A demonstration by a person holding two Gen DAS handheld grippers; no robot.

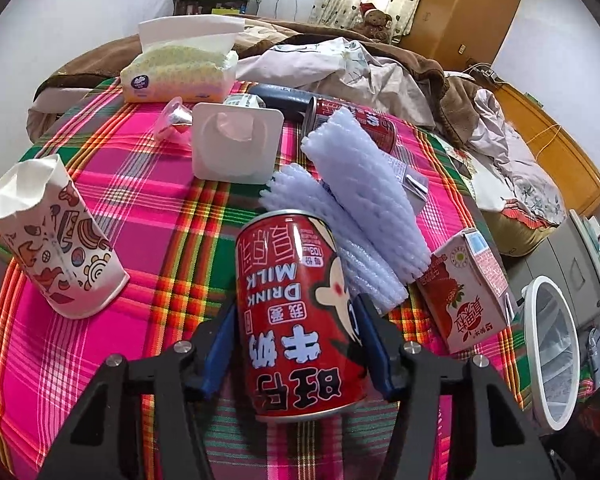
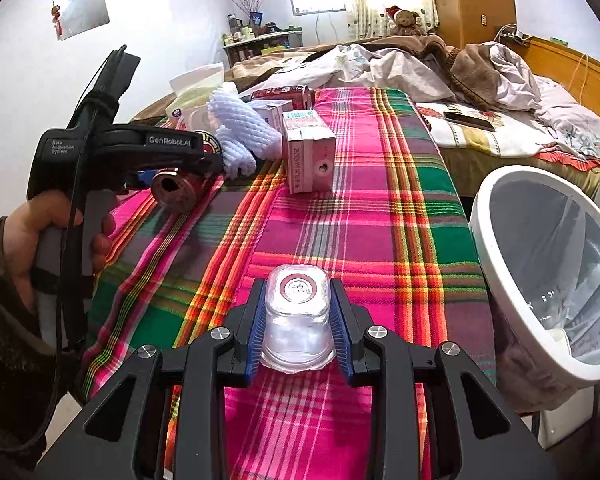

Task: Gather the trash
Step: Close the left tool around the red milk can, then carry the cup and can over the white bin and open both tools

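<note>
Milk can [image 1: 300,316], light, rigid, slippery, is clamped mid-body by left gripper [image 1: 296,344]; right gripper [image 2: 298,320] squeezes a soft plastic cup [image 2: 296,312].

the red can [image 1: 296,316] stands upside down to the left wrist view, so its lettering is inverted: "drink milk" in white, with large black chinese characters on its lower part and smaller white chinese print near its far end; the numbers in that small print are too fine to make out; the pink carton [image 1: 466,292] near the right edge of the bench bears chinese characters beside a strawberry picture; in the right wrist view the black body of the left gripper [image 2: 168,142] carries "genrobot.ai" and, further back, small print that seems to read "data acquisition system"
</note>
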